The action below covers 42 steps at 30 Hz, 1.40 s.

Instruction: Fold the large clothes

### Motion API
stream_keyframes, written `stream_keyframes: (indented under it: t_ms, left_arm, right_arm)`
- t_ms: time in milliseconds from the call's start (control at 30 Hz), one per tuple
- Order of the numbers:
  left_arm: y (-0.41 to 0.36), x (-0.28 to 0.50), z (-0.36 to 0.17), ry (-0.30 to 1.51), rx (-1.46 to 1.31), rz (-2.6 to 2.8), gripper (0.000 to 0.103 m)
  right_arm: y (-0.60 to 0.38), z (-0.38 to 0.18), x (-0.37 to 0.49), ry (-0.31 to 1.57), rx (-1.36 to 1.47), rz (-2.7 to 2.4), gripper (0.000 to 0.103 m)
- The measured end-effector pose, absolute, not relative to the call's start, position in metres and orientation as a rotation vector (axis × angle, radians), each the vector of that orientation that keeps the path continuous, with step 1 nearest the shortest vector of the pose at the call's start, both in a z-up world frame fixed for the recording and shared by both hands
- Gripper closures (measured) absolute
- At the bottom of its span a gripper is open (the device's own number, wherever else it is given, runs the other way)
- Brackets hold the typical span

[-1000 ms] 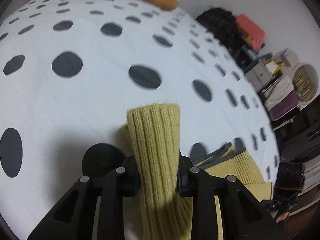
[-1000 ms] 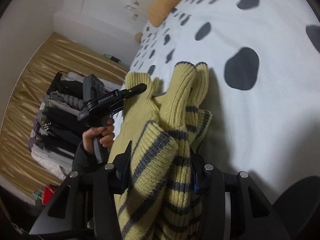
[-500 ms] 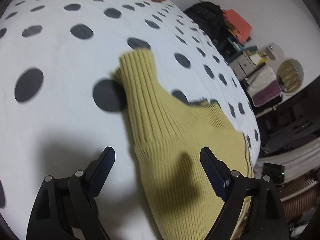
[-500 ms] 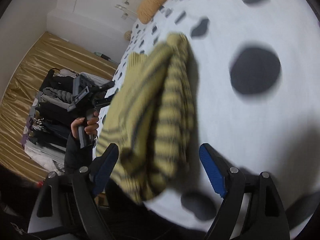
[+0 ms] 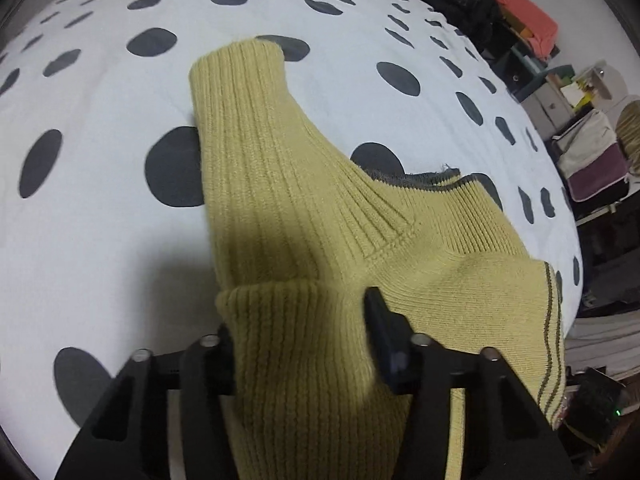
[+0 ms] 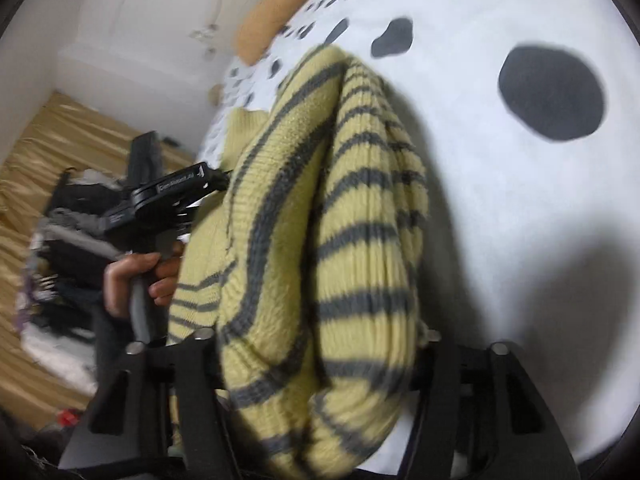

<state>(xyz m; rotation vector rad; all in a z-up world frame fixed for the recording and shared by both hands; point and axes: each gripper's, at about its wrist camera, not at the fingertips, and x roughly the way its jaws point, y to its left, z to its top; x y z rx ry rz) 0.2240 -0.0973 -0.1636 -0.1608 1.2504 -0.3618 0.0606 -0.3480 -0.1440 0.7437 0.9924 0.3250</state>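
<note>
A yellow knit sweater with grey stripes lies on the white bed cover with dark dots. In the left wrist view its plain ribbed sleeve reaches away from me, and my left gripper is shut on a fold of it at the near edge. In the right wrist view a thick striped bundle of the sweater fills the space between the fingers of my right gripper, which is shut on it. The left gripper and the hand holding it show there at the left.
An orange cushion lies at the far end of the bed. Bags, boxes and stacked clothes stand to the right of the bed. A gold curtain and a pile of clothes are at the left.
Both grippers, shut on the sweater a second ago, were open half a second ago and have closed on folds of it again.
</note>
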Motion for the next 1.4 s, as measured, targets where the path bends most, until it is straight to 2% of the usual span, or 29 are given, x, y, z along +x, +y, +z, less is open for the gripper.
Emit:
stream_keyframes:
  t_ms: [33, 133, 467, 567, 667, 700, 733, 800, 967, 1100, 1400]
  left_arm:
    - [-0.095, 0.224, -0.16, 1.247, -0.165, -0.346, 0.067]
    - [-0.088, 0.223, -0.146, 1.224, -0.167, -0.326, 0.071]
    - [-0.002, 0.247, -0.05, 1.023, -0.142, -0.204, 0.072]
    - [0.024, 0.277, -0.054, 1.035, -0.126, -0.163, 0.07]
    - [0.037, 0.31, -0.101, 1.118, -0.071, -0.109, 0.068]
    - [0.038, 0.322, -0.128, 1.162, -0.043, -0.088, 0.066]
    - [0.038, 0.329, -0.152, 1.194, -0.019, -0.066, 0.054]
    - [0.044, 0.331, -0.172, 1.162, -0.024, -0.042, 0.044]
    - [0.032, 0.326, -0.162, 1.131, 0.078, -0.018, 0.04]
    - [0.033, 0.306, -0.145, 1.091, 0.101, 0.0, 0.03]
    - [0.037, 0.196, -0.092, 1.014, 0.055, -0.043, 0.028]
  right_arm:
    - [-0.343, -0.135, 0.059, 0.983, 0.714, 0.291, 0.051]
    - [-0.327, -0.11, 0.061, 0.957, 0.631, 0.219, 0.053]
    - [-0.273, -0.065, 0.104, 0.847, 0.607, 0.34, 0.055]
    - [-0.244, -0.066, 0.124, 0.852, 0.621, 0.361, 0.055]
    - [-0.224, -0.095, 0.149, 0.918, 0.651, 0.352, 0.055]
    - [-0.22, -0.113, 0.157, 0.956, 0.663, 0.337, 0.055]
    - [-0.216, -0.135, 0.164, 1.008, 0.668, 0.313, 0.053]
    - [-0.215, -0.171, 0.17, 1.055, 0.694, 0.289, 0.046]
    - [-0.213, -0.165, 0.164, 1.046, 0.664, 0.284, 0.044]
    - [-0.201, -0.142, 0.156, 1.089, 0.606, 0.209, 0.034]
    - [-0.189, -0.073, 0.103, 1.086, 0.355, 0.09, 0.033]
